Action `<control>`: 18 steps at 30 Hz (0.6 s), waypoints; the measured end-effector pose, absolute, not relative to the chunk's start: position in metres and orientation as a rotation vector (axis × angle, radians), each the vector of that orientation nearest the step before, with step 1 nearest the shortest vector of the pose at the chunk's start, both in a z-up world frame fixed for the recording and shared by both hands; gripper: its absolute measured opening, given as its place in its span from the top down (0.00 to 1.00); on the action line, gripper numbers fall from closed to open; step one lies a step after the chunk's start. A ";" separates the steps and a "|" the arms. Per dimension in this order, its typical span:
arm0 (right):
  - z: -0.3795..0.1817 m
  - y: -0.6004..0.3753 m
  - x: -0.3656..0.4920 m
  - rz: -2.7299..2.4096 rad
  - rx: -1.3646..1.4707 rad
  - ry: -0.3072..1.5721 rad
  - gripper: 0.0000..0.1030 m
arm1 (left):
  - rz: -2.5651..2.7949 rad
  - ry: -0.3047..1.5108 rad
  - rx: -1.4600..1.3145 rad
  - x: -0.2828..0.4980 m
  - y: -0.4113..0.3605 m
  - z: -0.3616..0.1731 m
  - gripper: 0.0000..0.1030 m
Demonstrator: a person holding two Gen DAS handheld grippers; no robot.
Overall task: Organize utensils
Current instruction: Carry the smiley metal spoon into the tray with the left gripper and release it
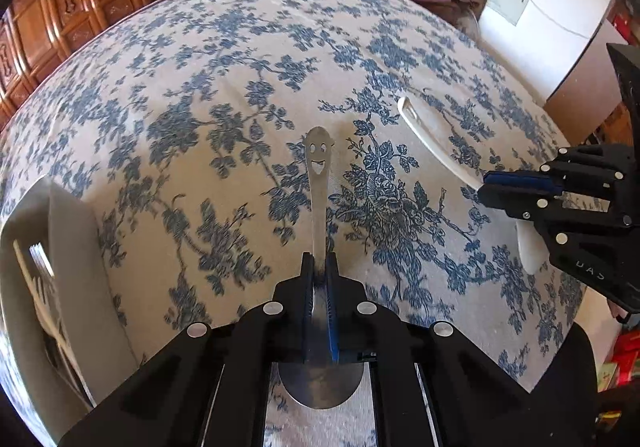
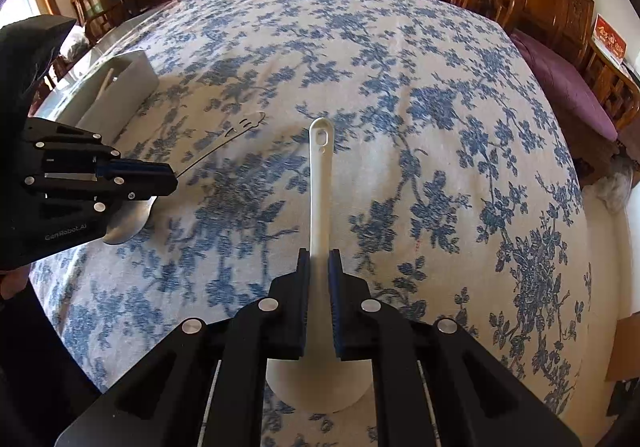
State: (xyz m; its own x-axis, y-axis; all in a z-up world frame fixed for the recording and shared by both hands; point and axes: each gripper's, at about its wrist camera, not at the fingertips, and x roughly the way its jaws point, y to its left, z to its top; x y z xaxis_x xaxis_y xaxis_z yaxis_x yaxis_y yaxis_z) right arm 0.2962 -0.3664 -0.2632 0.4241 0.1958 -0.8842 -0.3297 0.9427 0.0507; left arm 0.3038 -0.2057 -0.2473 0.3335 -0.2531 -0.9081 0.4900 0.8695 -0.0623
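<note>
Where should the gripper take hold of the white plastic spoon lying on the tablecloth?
On the neck of the white spoon, just above the bowl, from above, fingers across the handle. It lies flat and is narrow there; the right gripper is clamped there now.

On the blue-flowered tablecloth (image 1: 224, 95), the steel spoon with a smiling-face handle (image 1: 319, 175) lies left of the white plastic rice paddle (image 2: 321, 183). The grey utensil box (image 2: 124, 87) stands farther left, holding utensils.
</note>
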 end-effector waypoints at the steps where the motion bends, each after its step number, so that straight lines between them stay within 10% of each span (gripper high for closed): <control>1: -0.260 -0.363 0.294 0.334 -0.140 1.078 0.89 | -0.488 1.126 0.235 0.302 -0.203 -0.245 0.95; 18: -0.213 -0.302 0.275 0.391 -0.154 0.981 0.89 | -0.421 0.953 0.173 0.263 -0.136 -0.160 0.95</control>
